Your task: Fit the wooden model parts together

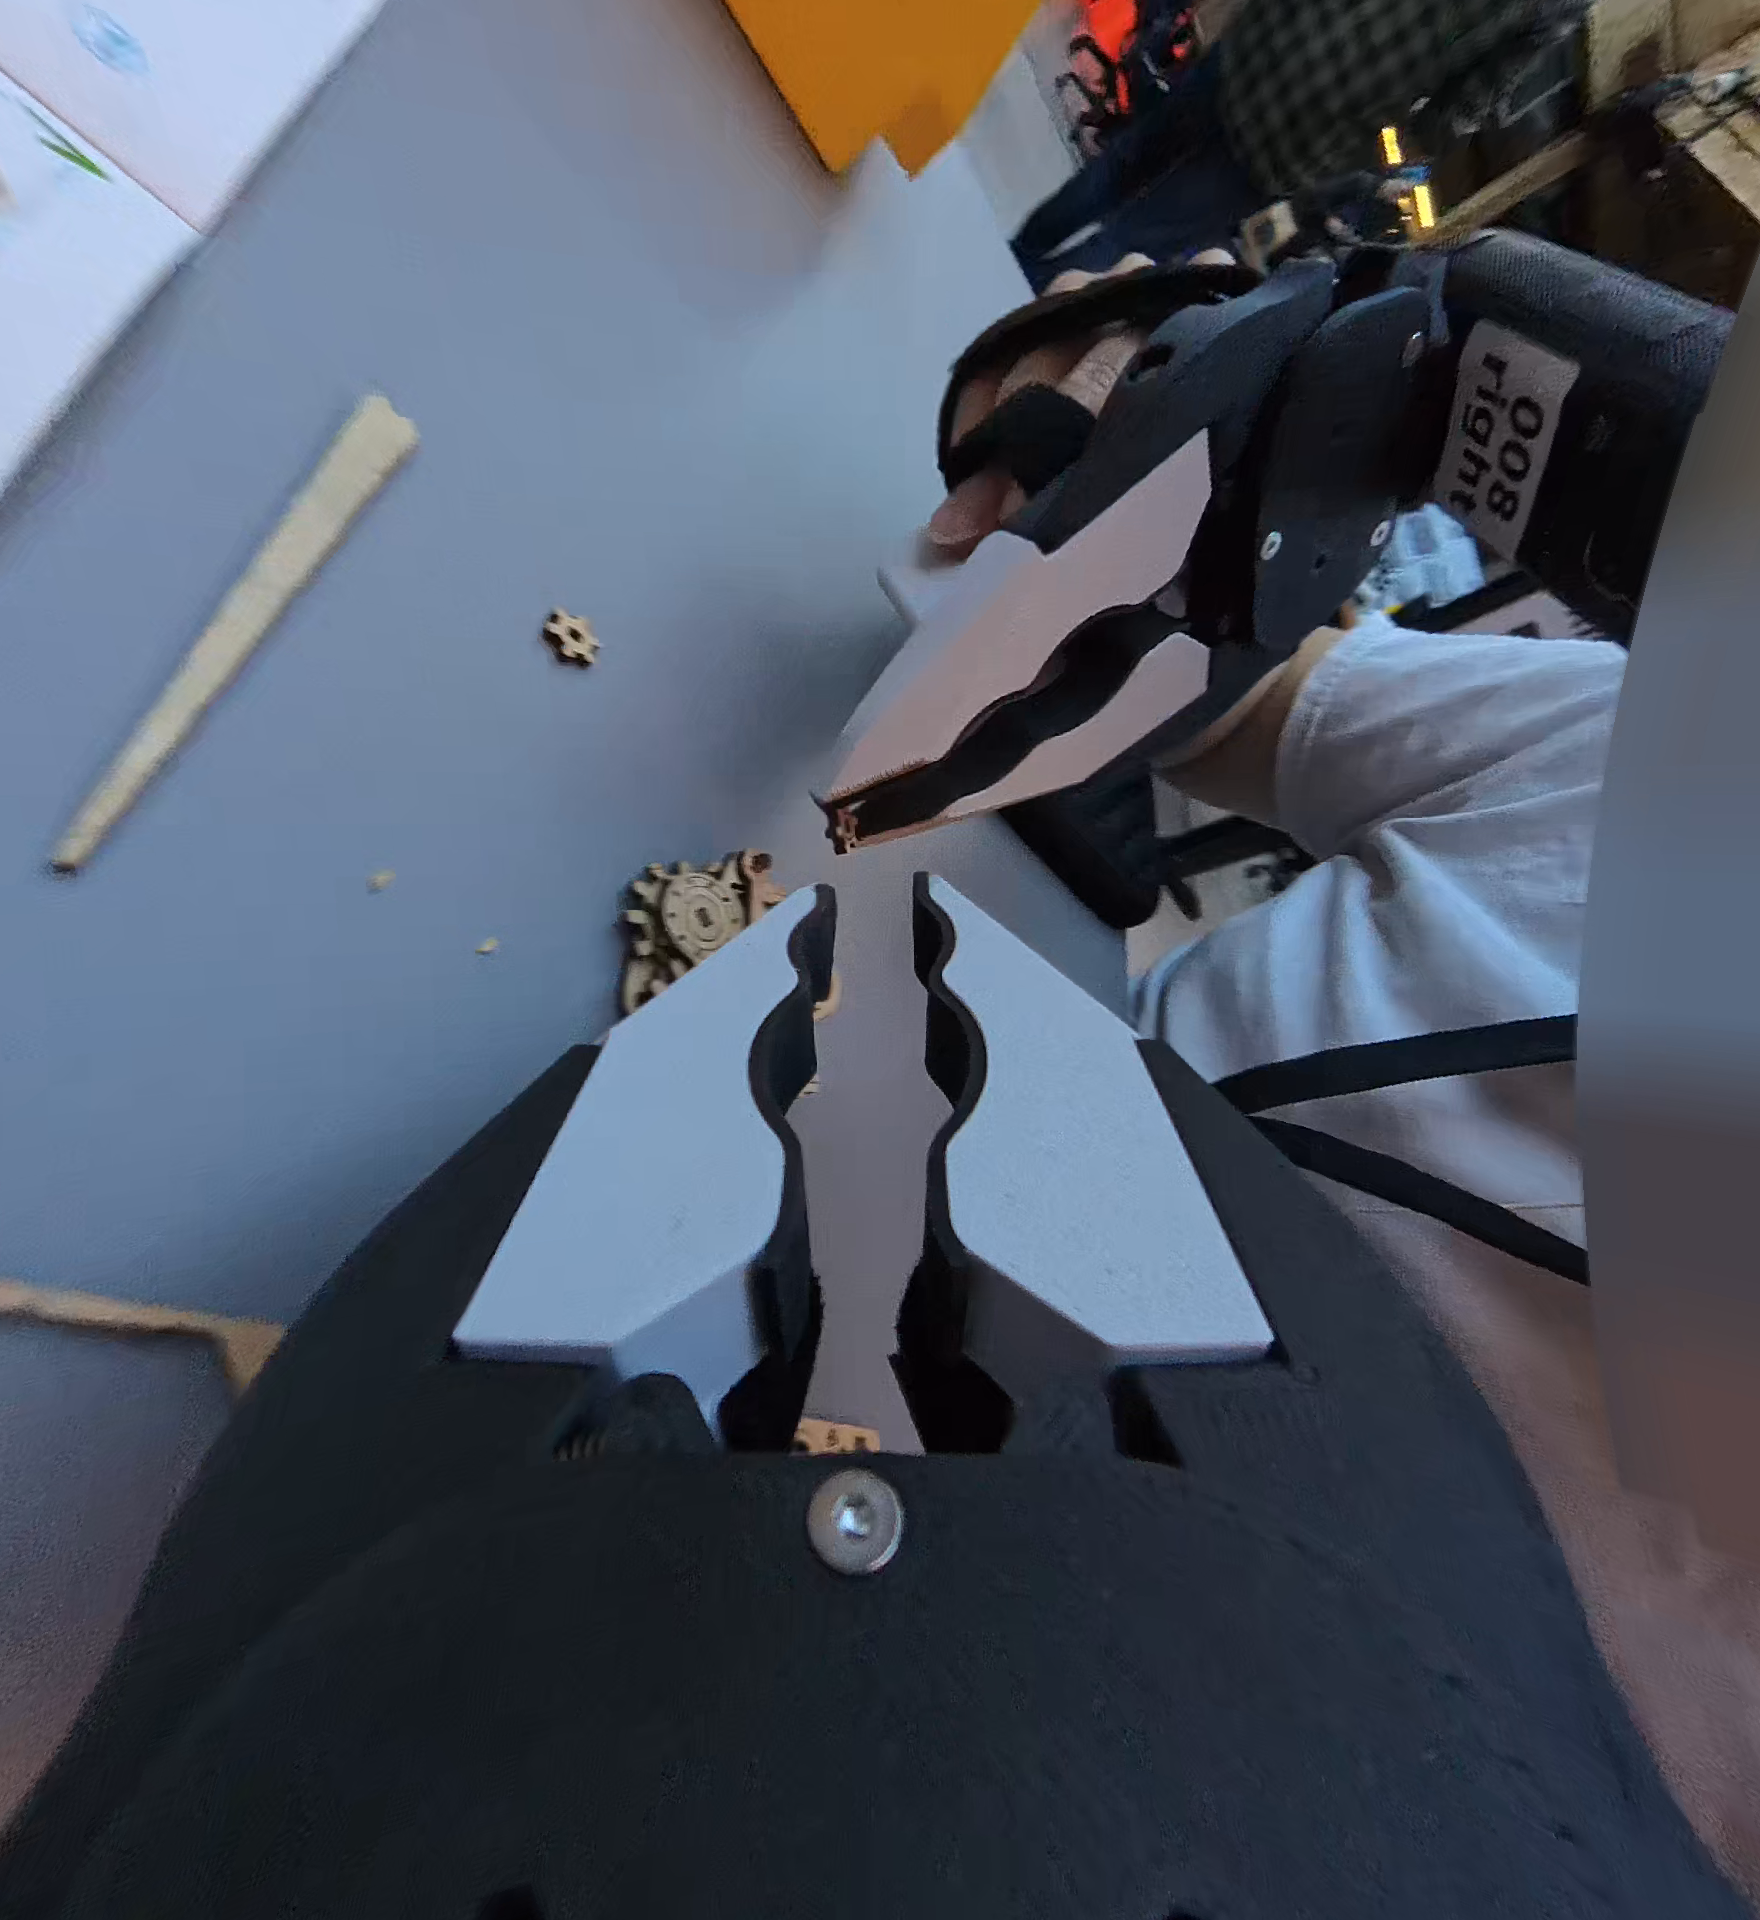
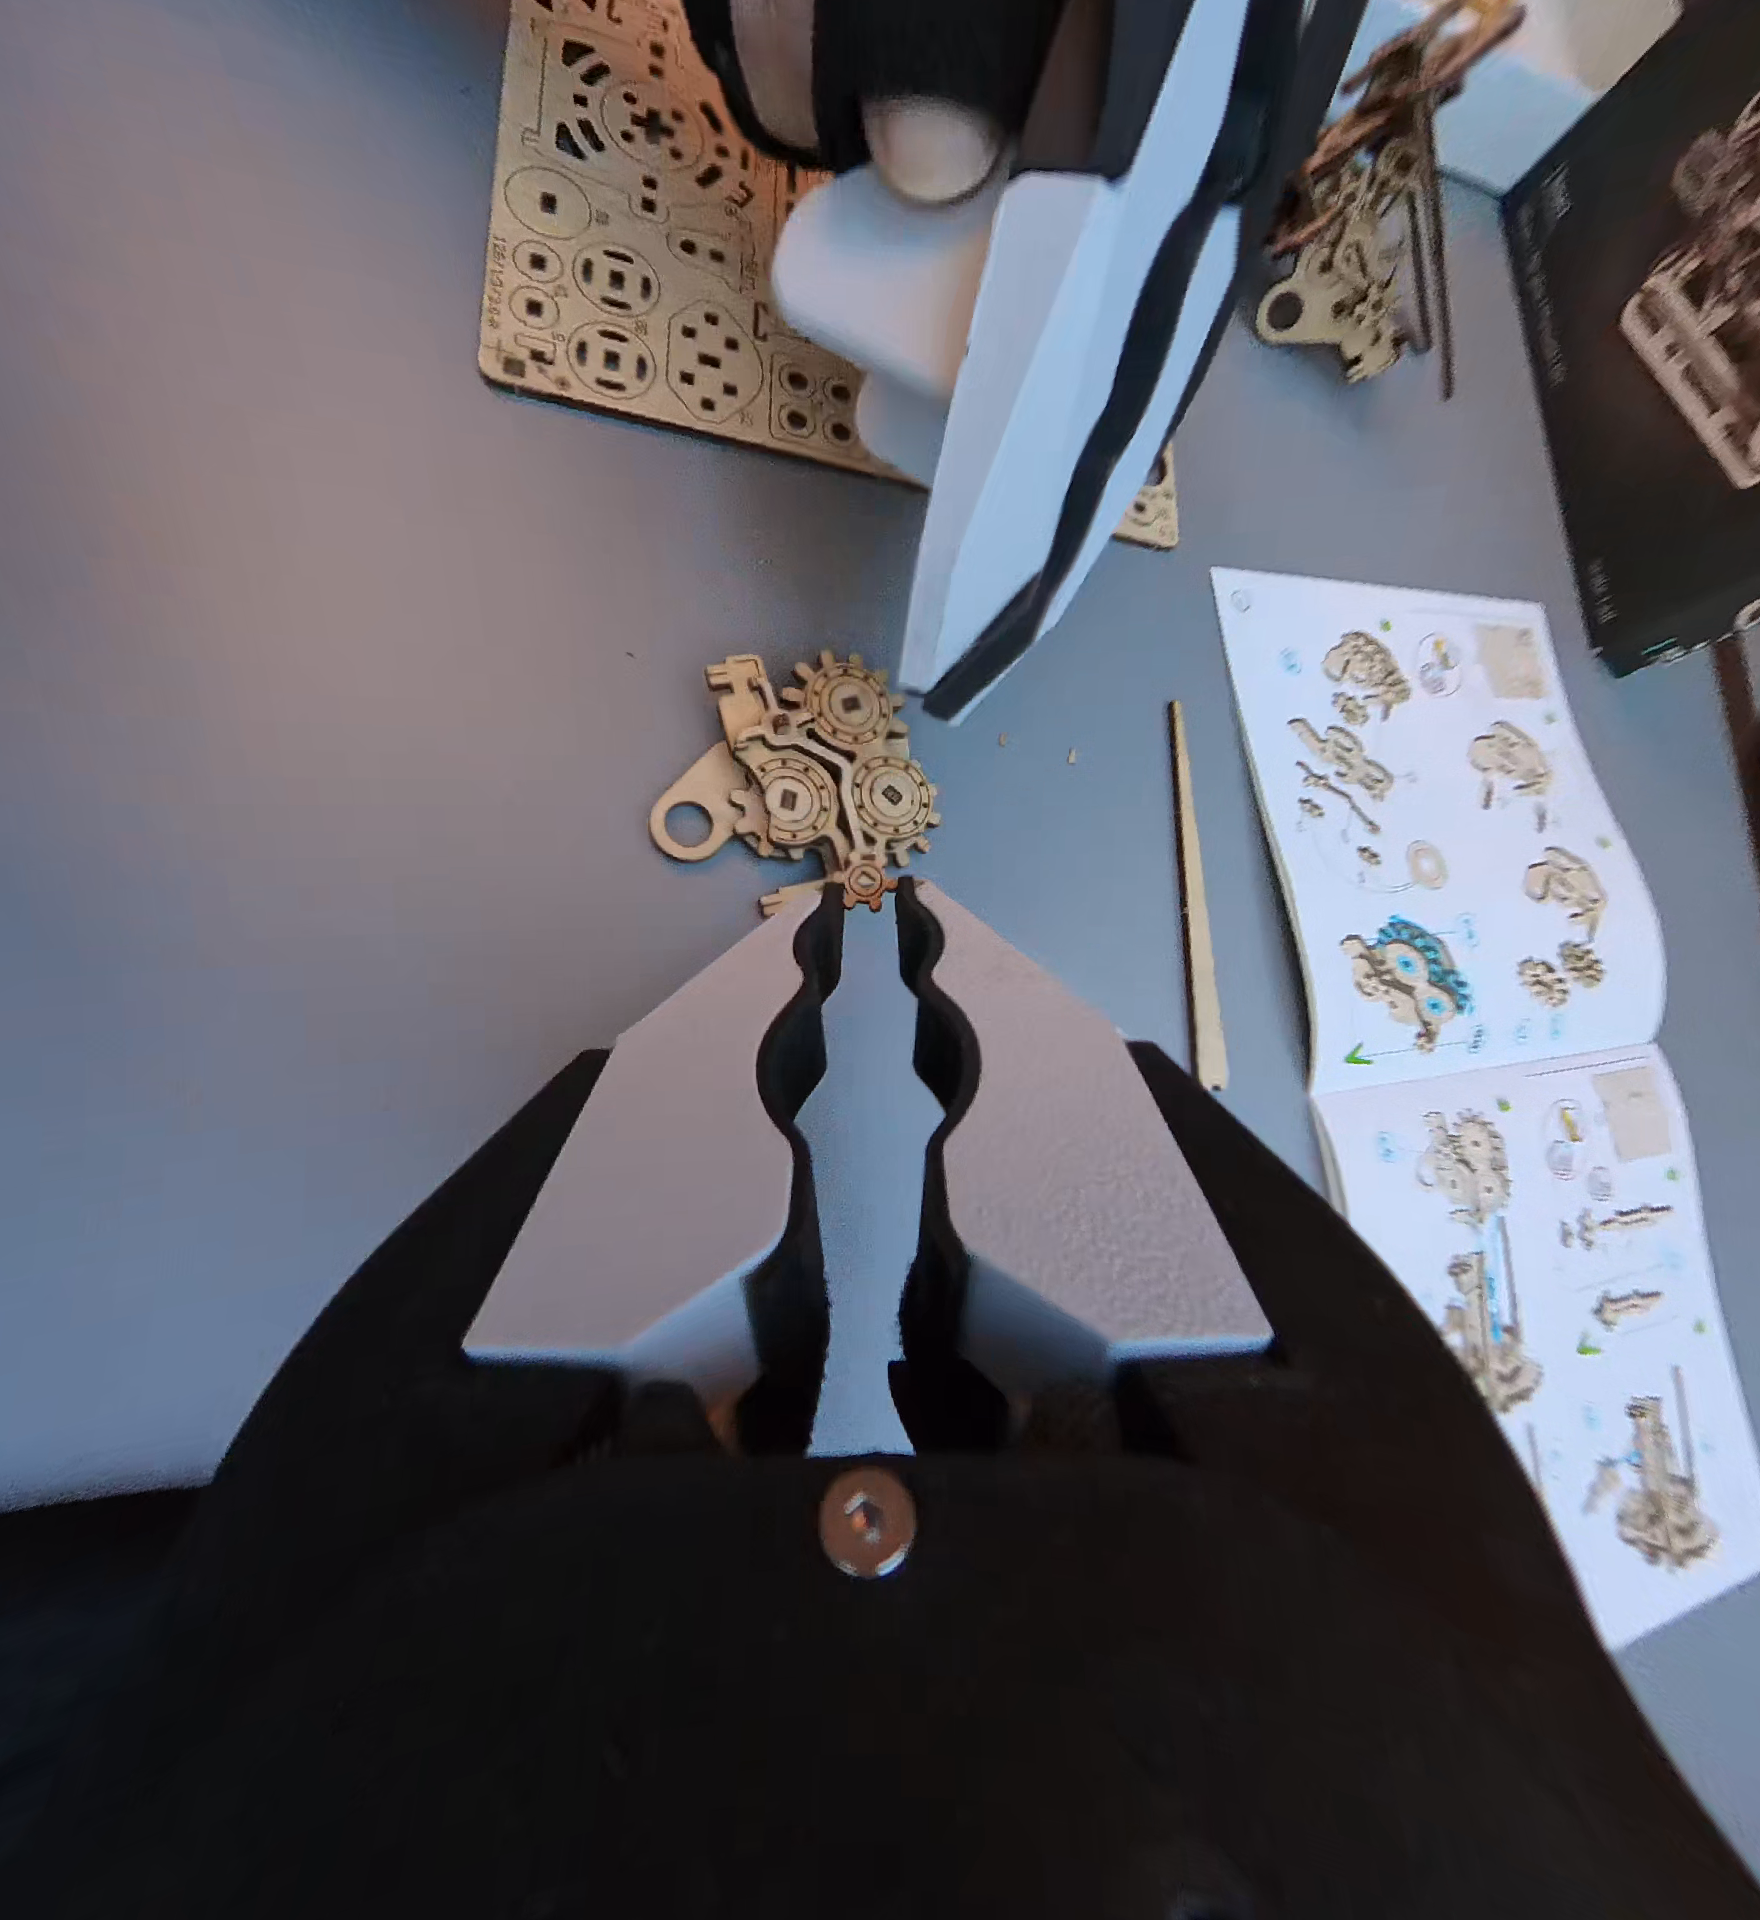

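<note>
The right gripper (image 2: pixel 868 896) pinches a tiny toothed wooden gear (image 2: pixel 863 888) between its fingertips, right at the lower edge of the flat wooden gear assembly (image 2: pixel 803 774) lying on the grey table (image 2: pixel 284 727). The left gripper (image 1: pixel 874 883) hangs just beside that assembly, its jaws slightly apart with nothing between them. Farther out lie a slim tapered wooden stick (image 2: pixel 1196 904), an open white instruction booklet (image 2: pixel 1499 1039), a laser-cut wooden parts sheet (image 2: pixel 627 260) and a dark box (image 2: pixel 1686 332).
</note>
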`<move>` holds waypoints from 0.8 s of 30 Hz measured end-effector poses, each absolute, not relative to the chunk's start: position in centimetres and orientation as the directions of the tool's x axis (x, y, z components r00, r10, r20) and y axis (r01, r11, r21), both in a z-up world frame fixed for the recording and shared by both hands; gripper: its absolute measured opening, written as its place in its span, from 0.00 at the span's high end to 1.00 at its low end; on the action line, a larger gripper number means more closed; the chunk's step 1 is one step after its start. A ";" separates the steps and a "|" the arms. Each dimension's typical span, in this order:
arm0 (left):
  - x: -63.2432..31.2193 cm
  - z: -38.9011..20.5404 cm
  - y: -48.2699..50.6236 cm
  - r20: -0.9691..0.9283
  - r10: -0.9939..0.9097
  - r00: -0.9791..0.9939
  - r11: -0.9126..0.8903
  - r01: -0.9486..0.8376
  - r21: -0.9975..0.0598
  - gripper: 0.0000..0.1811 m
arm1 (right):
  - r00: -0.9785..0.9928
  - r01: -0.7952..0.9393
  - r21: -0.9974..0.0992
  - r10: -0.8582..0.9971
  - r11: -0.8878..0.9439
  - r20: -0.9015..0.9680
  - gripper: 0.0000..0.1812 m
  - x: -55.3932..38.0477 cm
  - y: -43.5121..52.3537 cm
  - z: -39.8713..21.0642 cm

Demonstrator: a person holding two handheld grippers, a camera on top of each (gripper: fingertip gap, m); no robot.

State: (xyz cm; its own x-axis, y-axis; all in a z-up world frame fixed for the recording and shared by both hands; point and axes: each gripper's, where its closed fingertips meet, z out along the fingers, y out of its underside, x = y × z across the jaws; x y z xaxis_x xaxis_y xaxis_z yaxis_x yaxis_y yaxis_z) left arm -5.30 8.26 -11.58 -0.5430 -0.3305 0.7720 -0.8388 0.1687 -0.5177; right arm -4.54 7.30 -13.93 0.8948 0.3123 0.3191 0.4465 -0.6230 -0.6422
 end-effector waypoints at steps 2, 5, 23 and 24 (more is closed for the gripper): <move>-4.1 -12.2 9.8 0.681 -0.427 -0.595 0.179 -0.794 -0.581 0.92 | 0.918 0.394 -0.641 0.310 -0.659 0.245 0.95 -4.1 7.7 -14.6; -3.5 -12.6 10.0 0.600 -0.460 -0.655 0.213 -0.737 -0.641 0.91 | 0.940 0.330 -0.648 0.301 -0.686 0.159 0.95 -4.2 8.2 -14.5; -4.4 -14.6 8.3 0.343 -0.446 -0.827 0.432 -0.534 -0.727 0.89 | 0.931 0.359 -0.589 0.322 -0.724 0.172 0.95 -4.0 8.1 -14.6; -4.4 -14.5 8.2 0.327 -0.443 -0.835 0.437 -0.520 -0.734 0.90 | 0.937 0.344 -0.595 0.310 -0.726 0.164 0.95 -4.2 8.0 -14.5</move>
